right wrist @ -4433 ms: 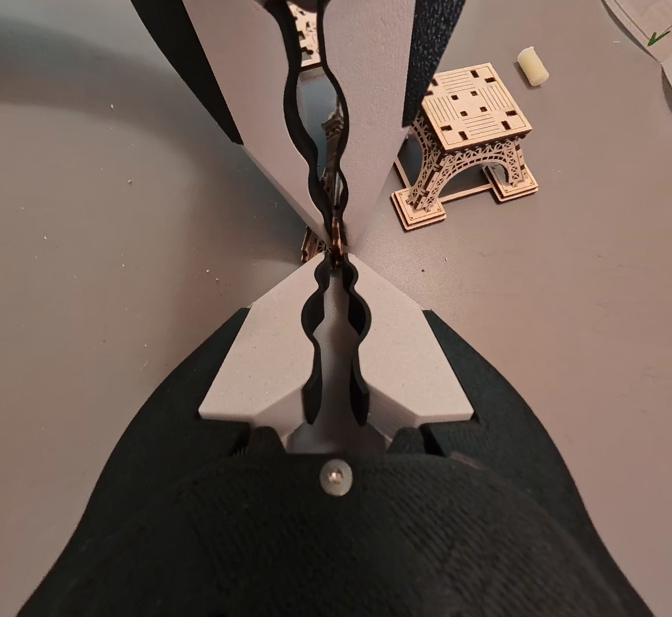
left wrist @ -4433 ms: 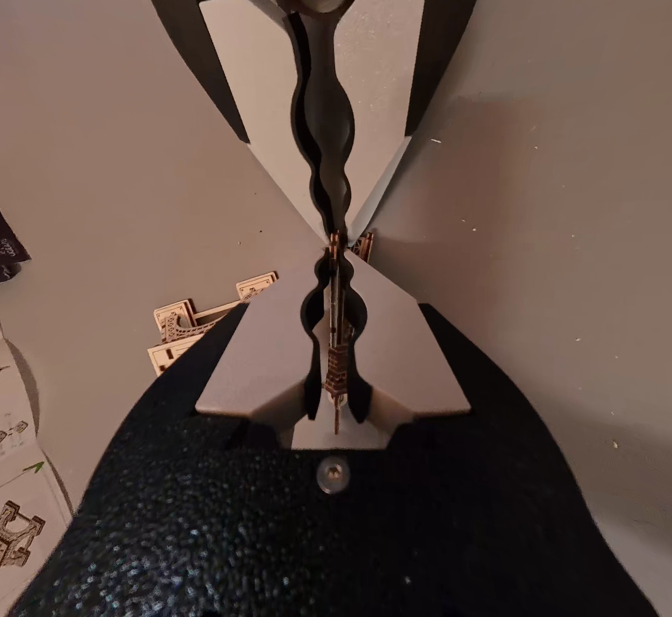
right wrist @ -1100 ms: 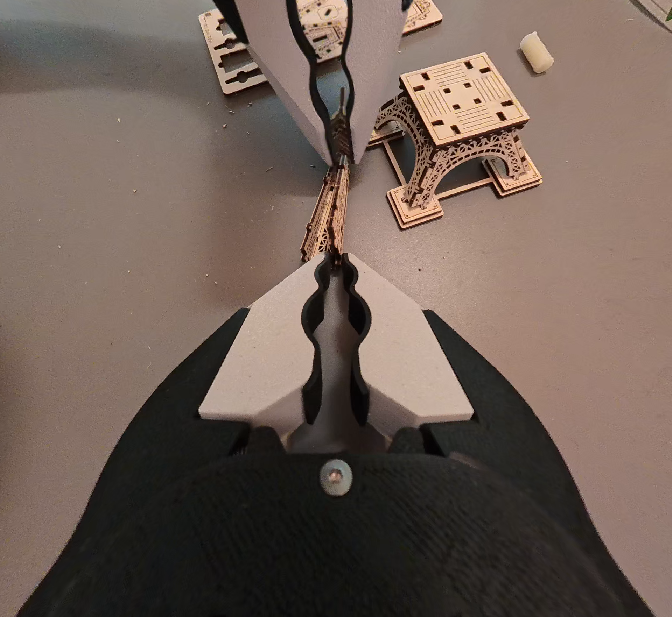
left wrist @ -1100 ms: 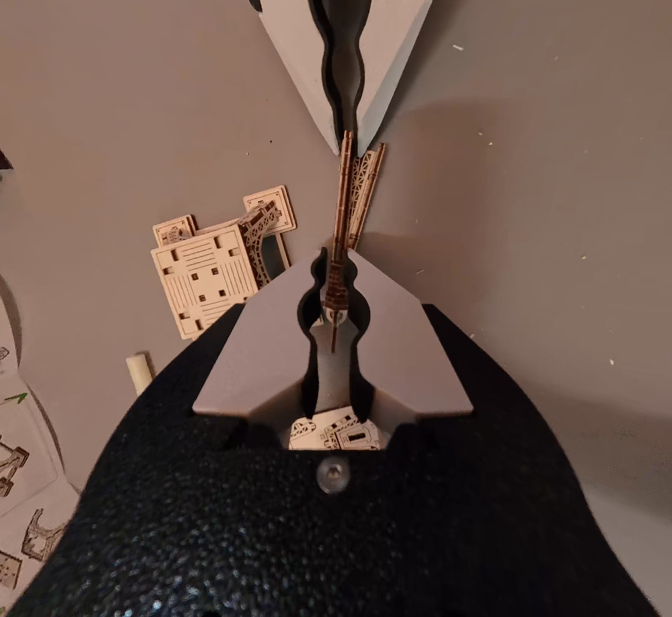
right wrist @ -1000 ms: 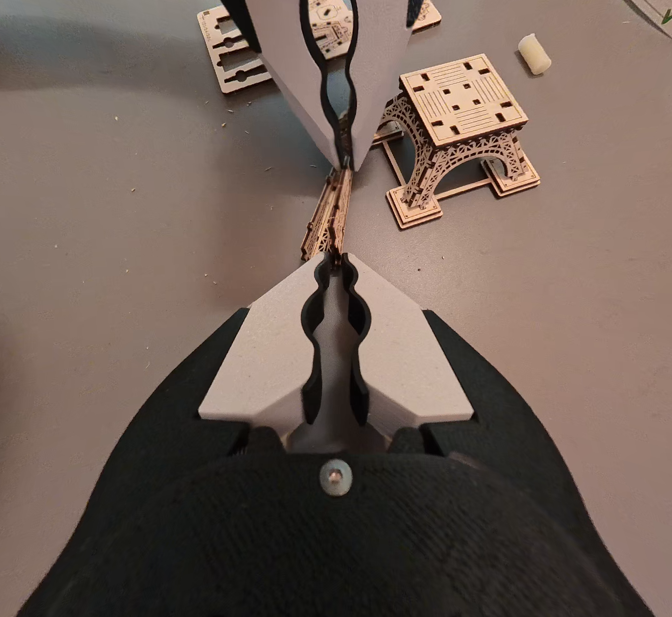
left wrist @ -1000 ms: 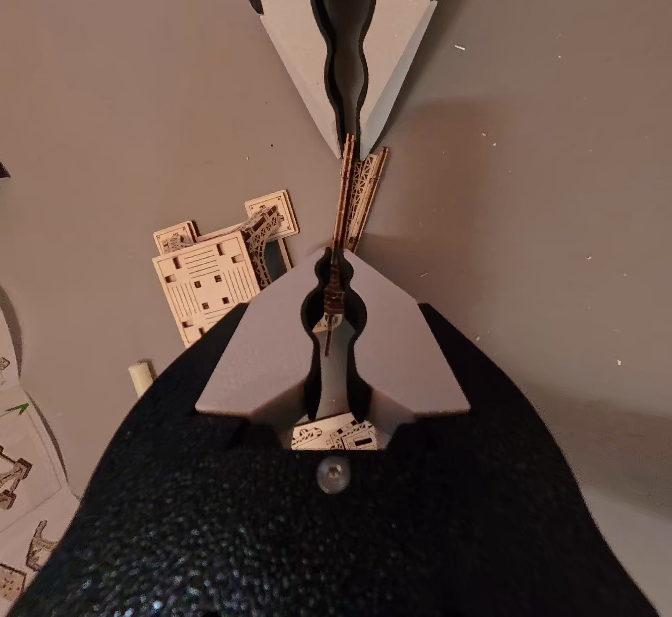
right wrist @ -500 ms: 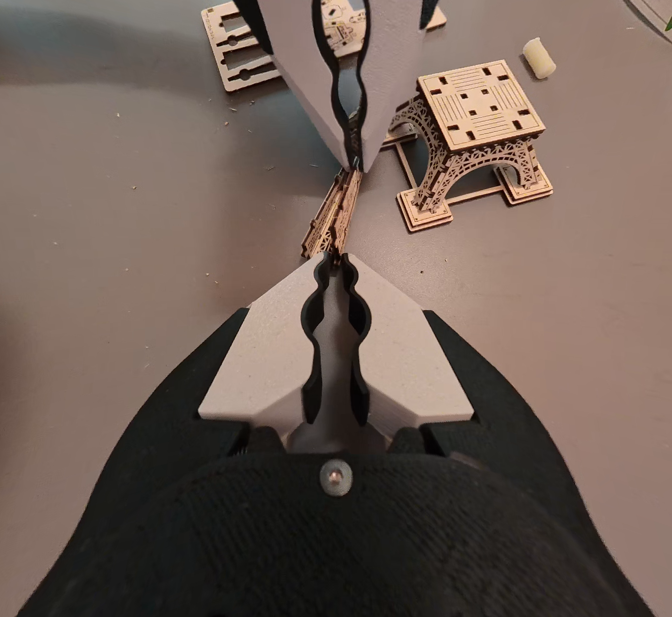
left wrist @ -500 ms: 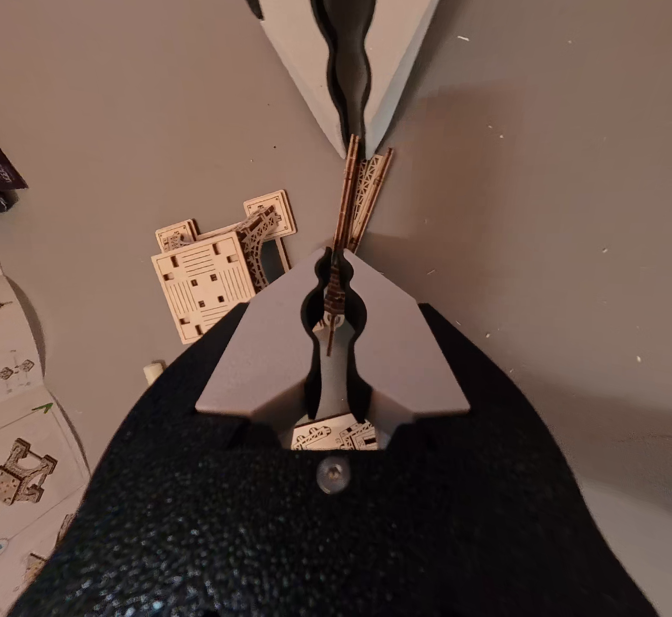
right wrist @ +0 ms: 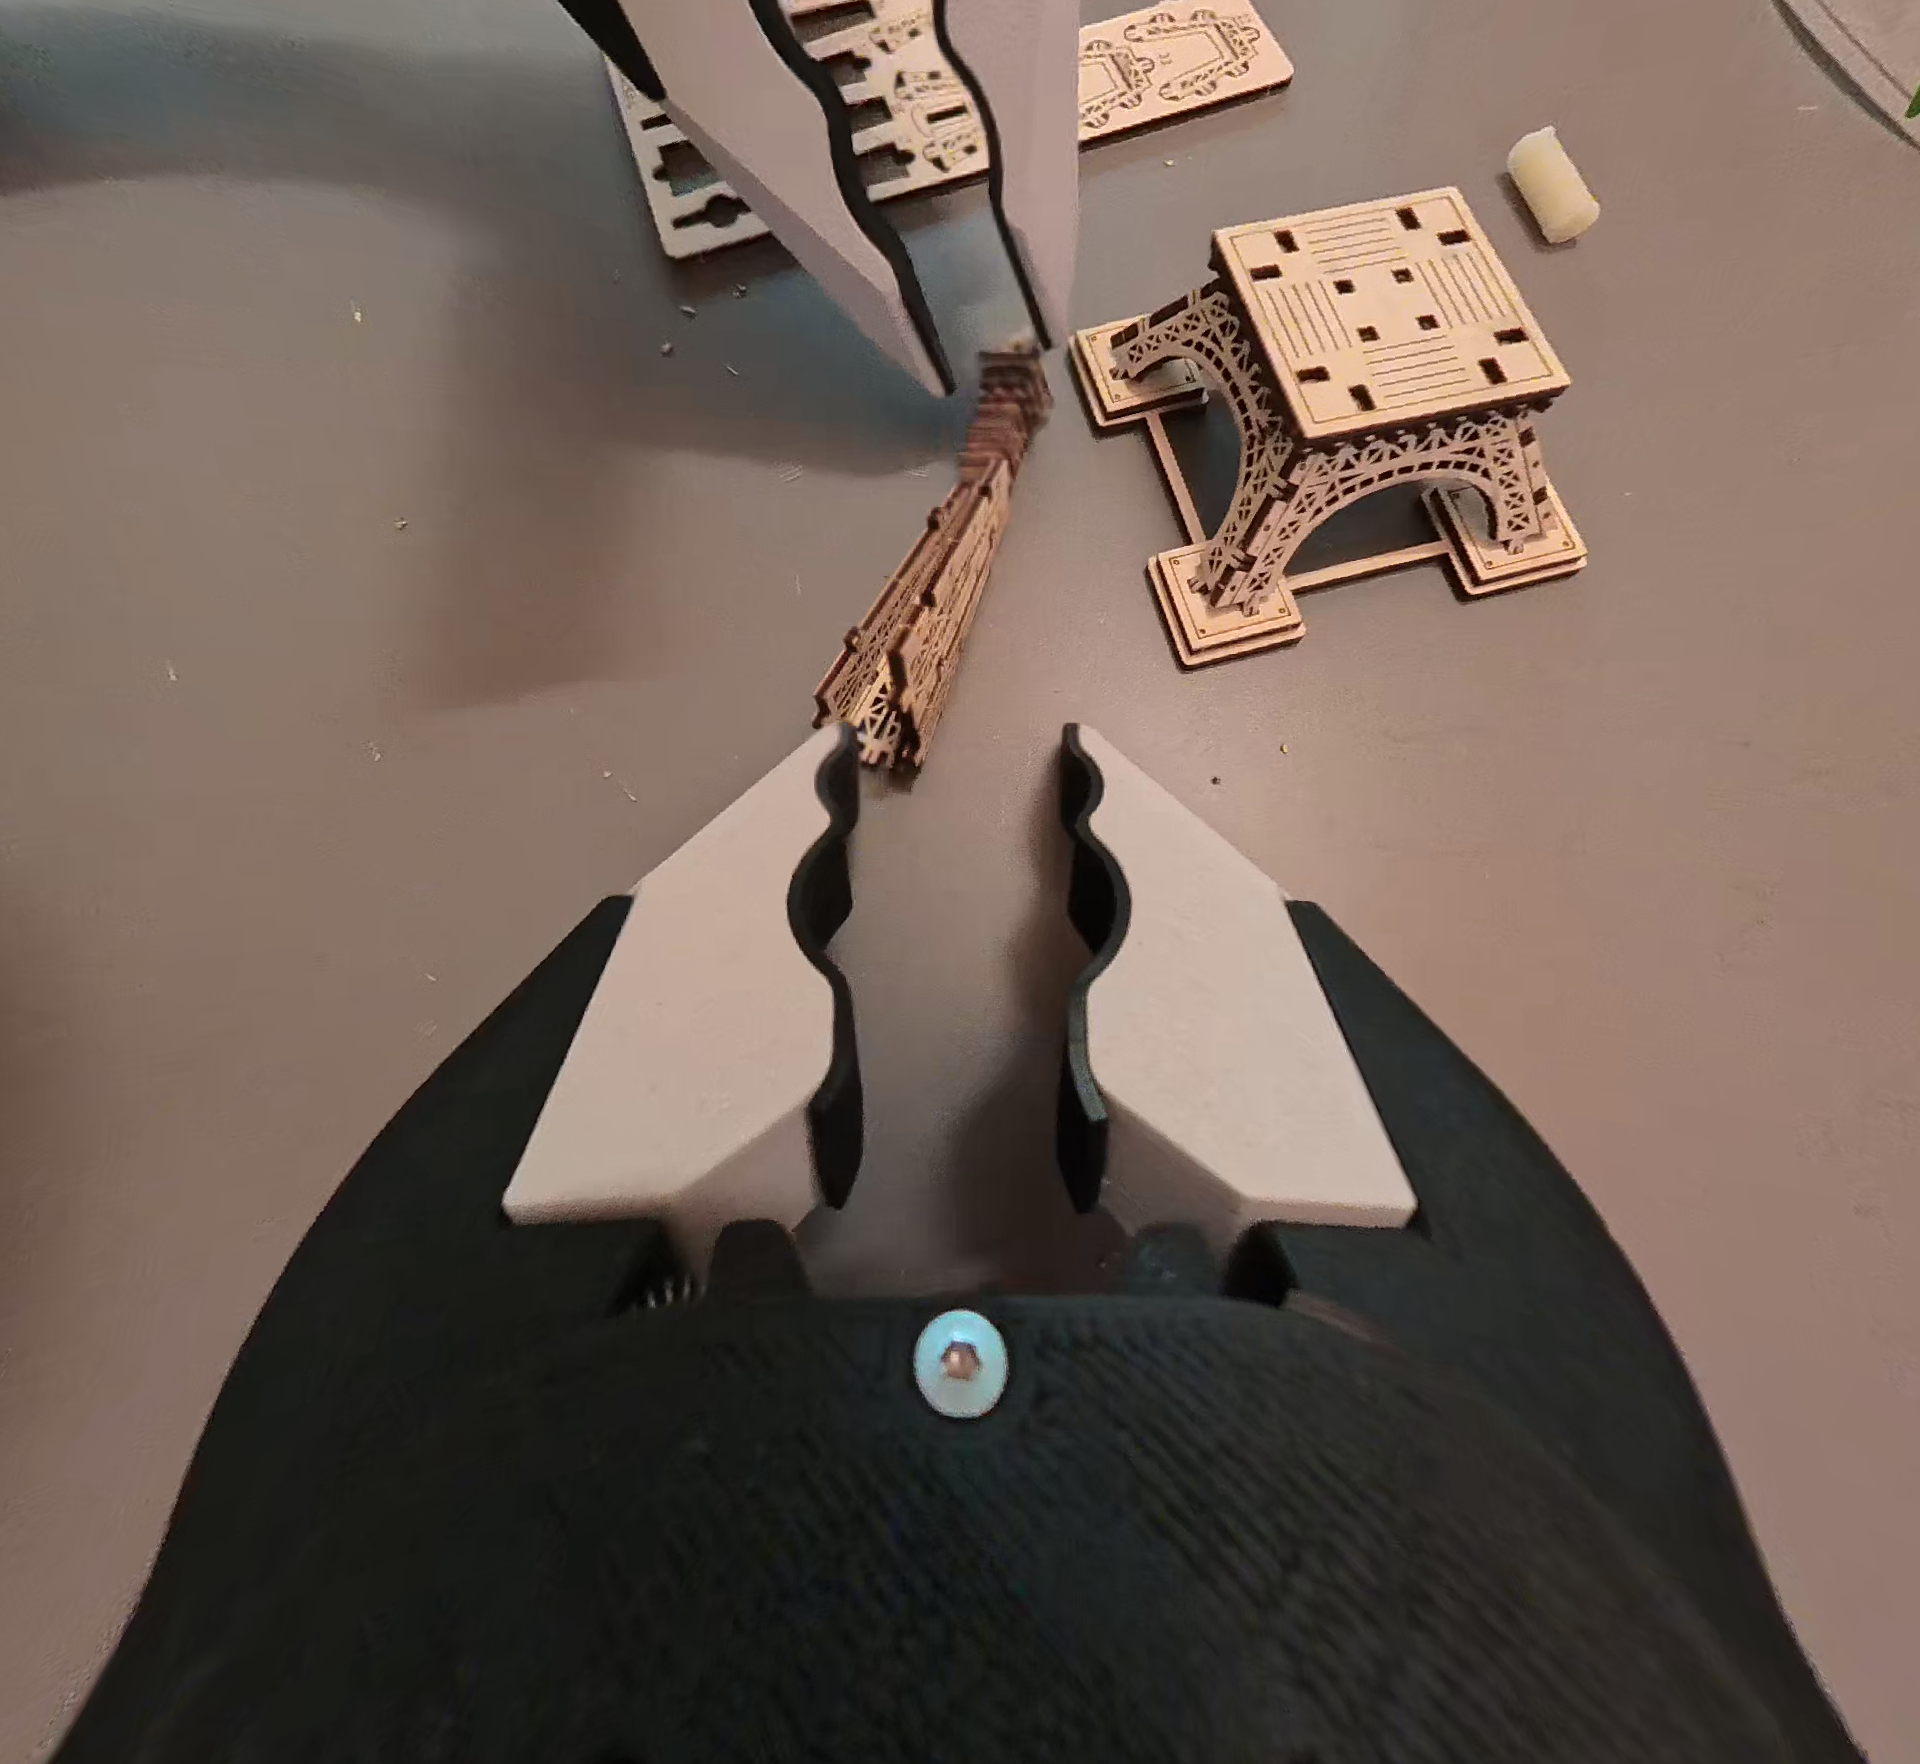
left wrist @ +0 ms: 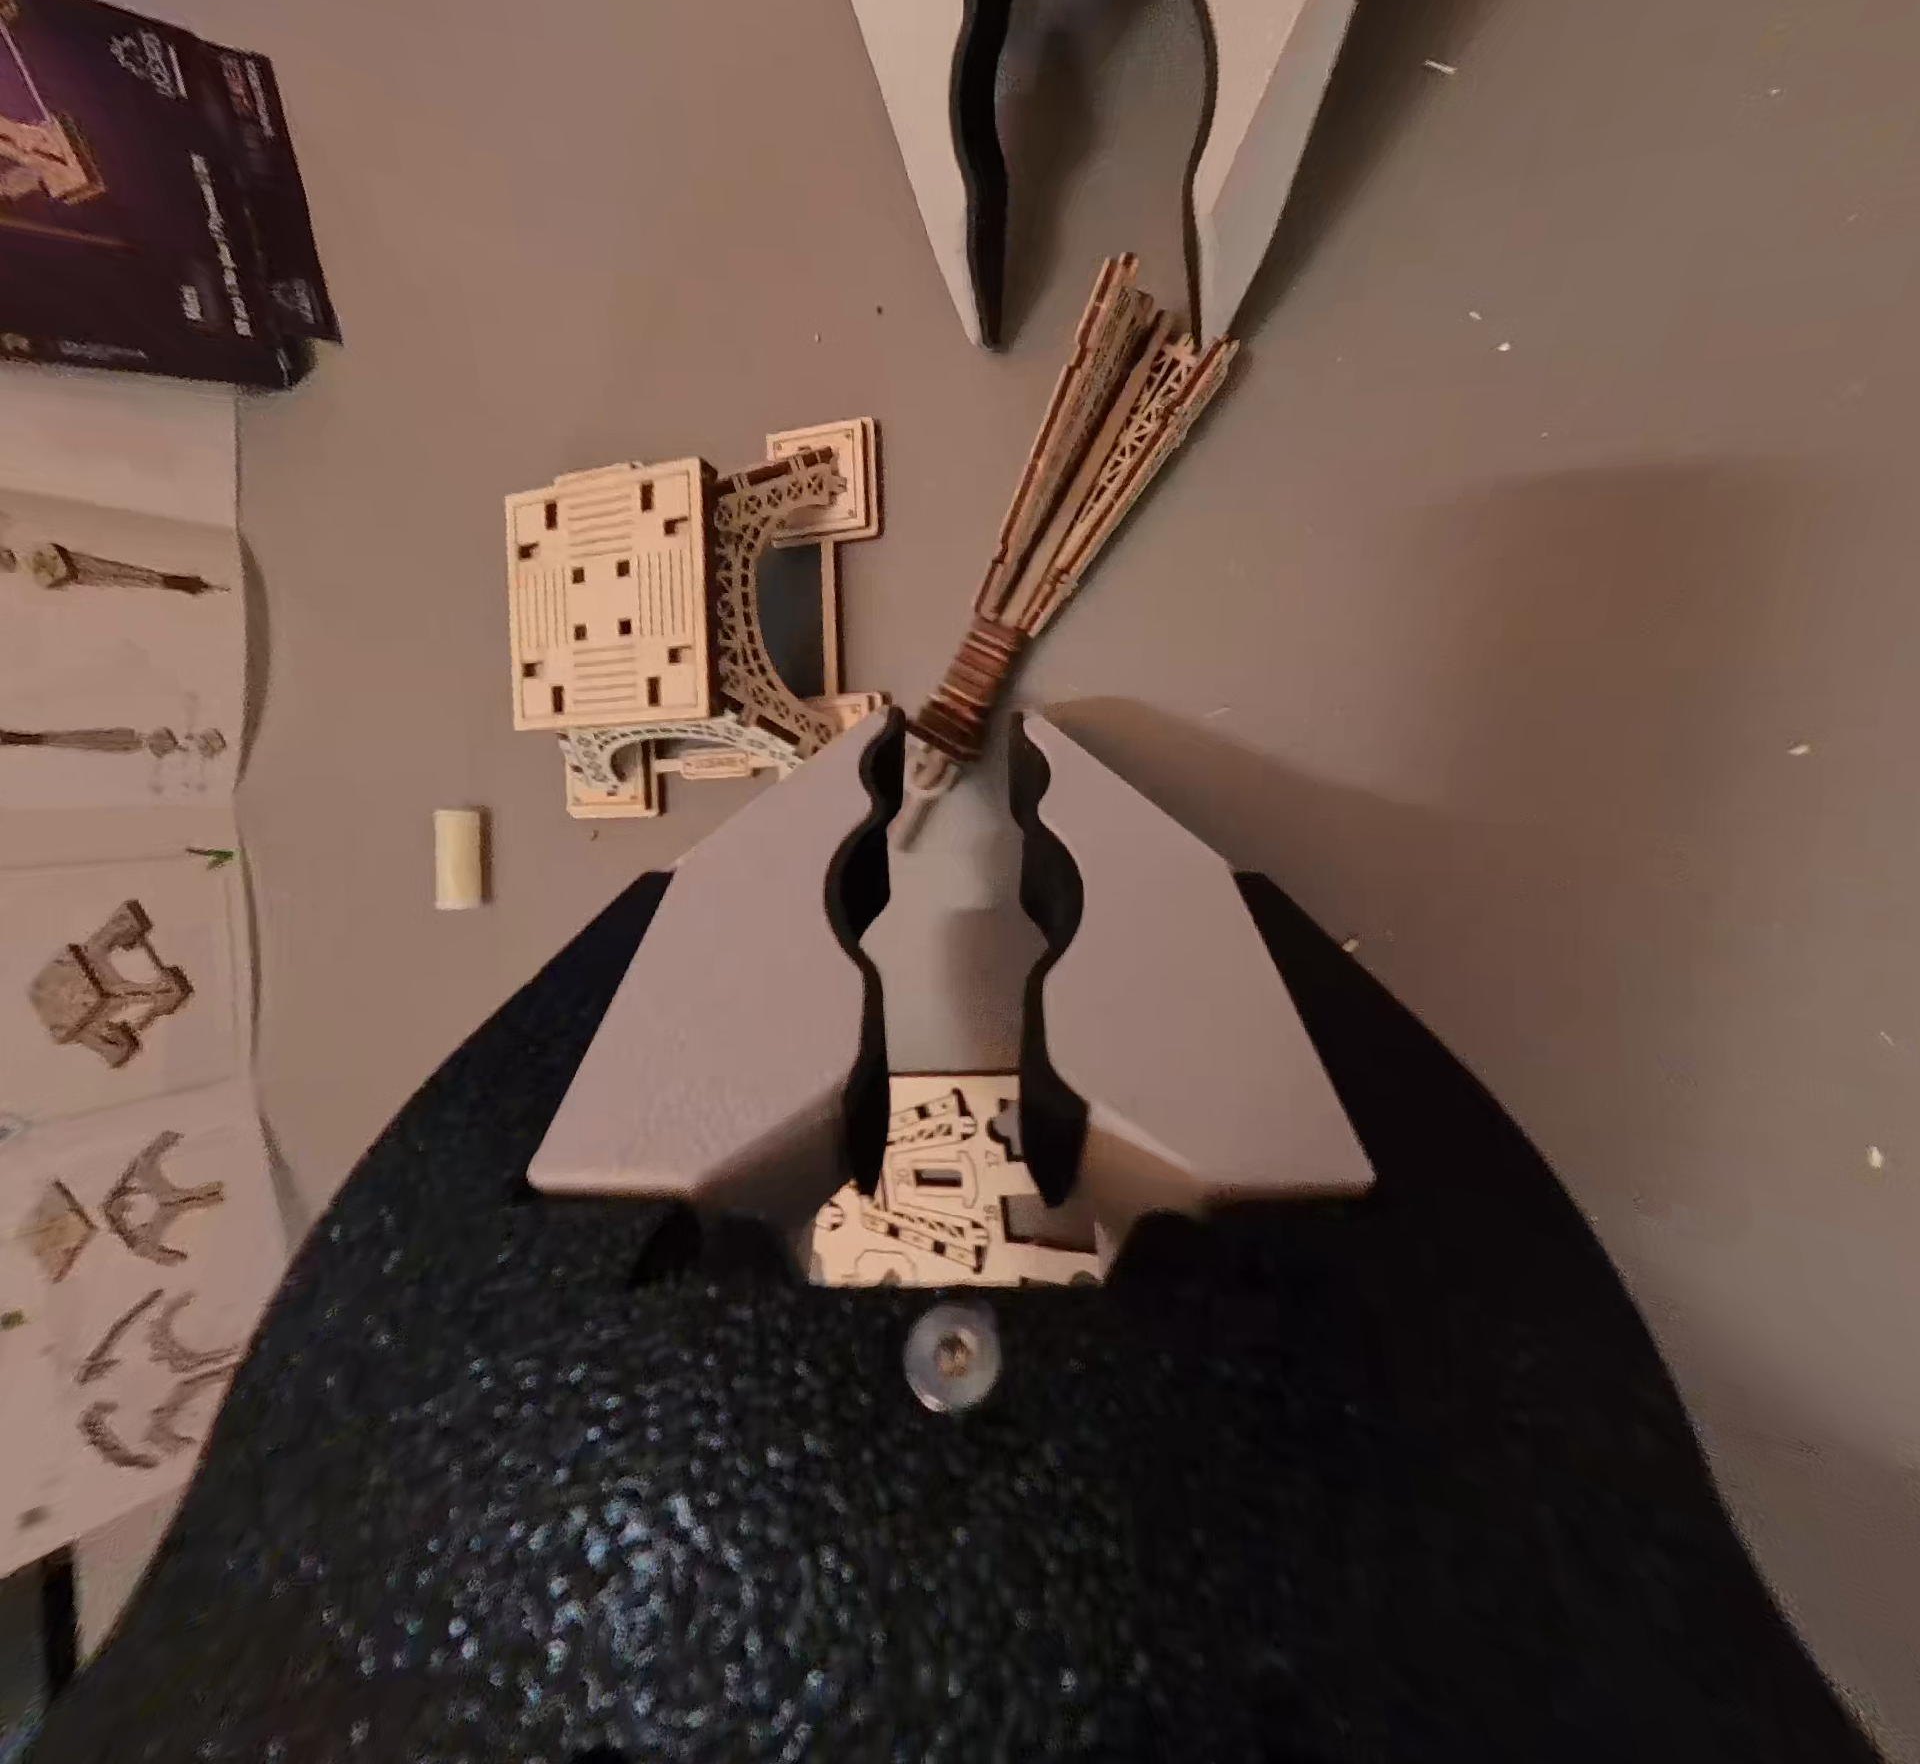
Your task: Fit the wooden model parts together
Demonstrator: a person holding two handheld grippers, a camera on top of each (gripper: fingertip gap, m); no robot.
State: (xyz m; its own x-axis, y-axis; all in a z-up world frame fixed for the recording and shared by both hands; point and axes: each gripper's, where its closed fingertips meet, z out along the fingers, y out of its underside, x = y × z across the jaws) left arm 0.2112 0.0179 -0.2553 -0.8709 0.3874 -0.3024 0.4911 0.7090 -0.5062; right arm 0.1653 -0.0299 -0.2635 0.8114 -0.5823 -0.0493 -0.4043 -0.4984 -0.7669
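Now both our jaws stand parted, empty. Spire section (right wrist: 940, 561) lies flat on counter (right wrist: 416, 571) just beside tower base (right wrist: 1351, 426), long axis running between grippers; narrow tip seemingly nearest left gripper (left wrist: 951, 748).

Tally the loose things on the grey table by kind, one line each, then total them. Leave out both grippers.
Assembled wooden tower sections: 2, the spire lying flat and the arched base standing
Wooden punch-out sheet: 1
Small white cylinder: 1
Dark box: 1
Instruction sheets: 1 spread; the number of pages is unclear
Total: 6
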